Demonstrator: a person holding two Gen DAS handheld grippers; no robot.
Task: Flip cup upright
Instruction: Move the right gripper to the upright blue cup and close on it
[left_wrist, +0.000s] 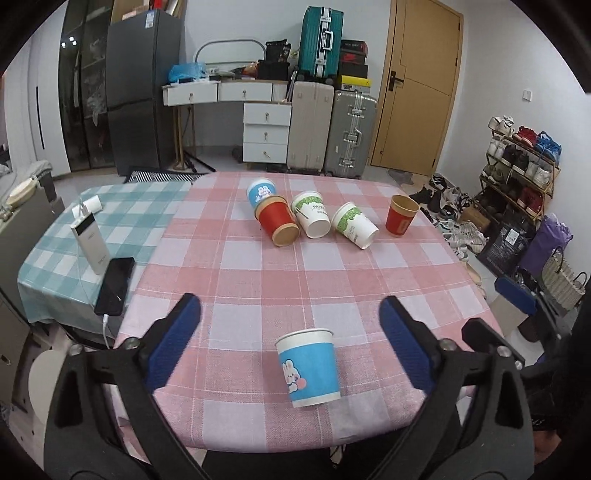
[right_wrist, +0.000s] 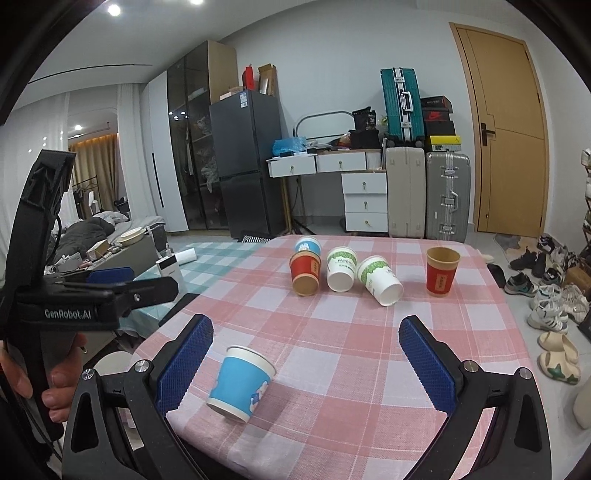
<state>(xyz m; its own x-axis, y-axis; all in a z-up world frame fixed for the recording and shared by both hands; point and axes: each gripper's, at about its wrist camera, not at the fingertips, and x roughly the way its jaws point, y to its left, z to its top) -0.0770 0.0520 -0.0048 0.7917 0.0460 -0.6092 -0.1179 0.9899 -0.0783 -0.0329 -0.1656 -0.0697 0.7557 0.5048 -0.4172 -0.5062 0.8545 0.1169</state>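
Blue bunny cup stands rim-up near the front edge of the pink-checked surface, between the wide-open, empty fingers of the left claw; right claw likewise spread and empty (four cups farther back lie tipped, probably next).

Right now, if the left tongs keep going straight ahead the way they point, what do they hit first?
Probably the blue bunny cup, which stands upright between the open left tongs on the pink checked tablecloth. Depth is uncertain; they may pass above it.

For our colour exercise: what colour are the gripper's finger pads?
Blue, textured pads; clearest in the right wrist view.
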